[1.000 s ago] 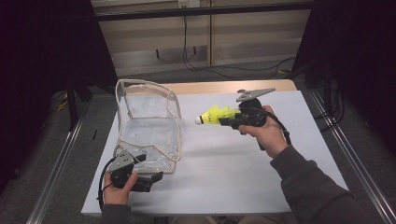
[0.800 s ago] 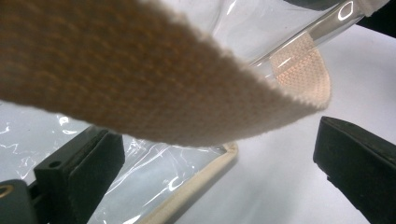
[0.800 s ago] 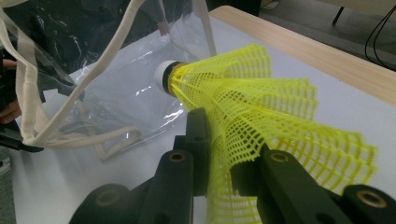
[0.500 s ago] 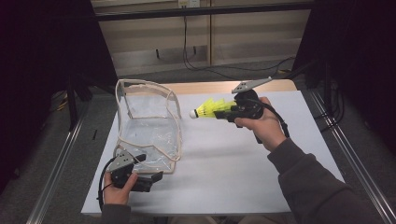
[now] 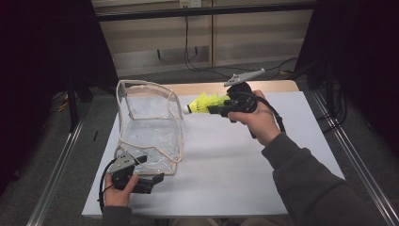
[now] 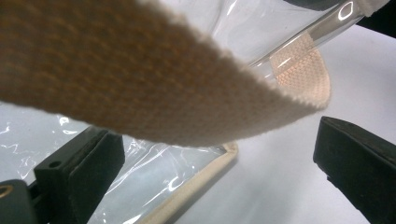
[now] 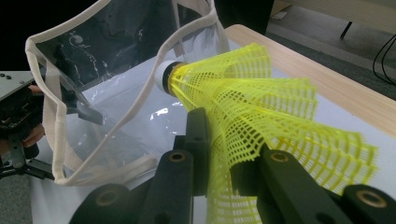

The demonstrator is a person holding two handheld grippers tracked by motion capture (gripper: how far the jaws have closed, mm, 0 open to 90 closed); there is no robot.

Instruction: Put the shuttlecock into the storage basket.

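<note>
A yellow mesh shuttlecock [image 5: 204,102] [image 7: 243,107] with a white cork tip hangs in the air, tip pointing at the bag. My right gripper [image 5: 214,109] [image 7: 219,135] is shut on its skirt, just right of the bag's upper rim. The clear plastic bag [image 5: 150,127] [image 7: 107,93] with cream trim stands open on the white mat. My left gripper [image 5: 153,181] [image 6: 215,144] sits at the bag's near corner, jaws wide apart, with the bag's trimmed edge [image 6: 196,186] between them and untouched. A cream strap [image 6: 140,84] crosses close above its camera.
The white mat [image 5: 226,165] covers a wooden table [image 5: 268,87]. Metal rails [image 5: 357,160] run along both sides of it. Cables lie on the floor behind the table. The left gripper [image 7: 18,121] and its hand appear beyond the bag in the right gripper view.
My right gripper has risen and moved left with the shuttlecock, closer to the bag's rim. The left gripper and the bag have stayed put.
</note>
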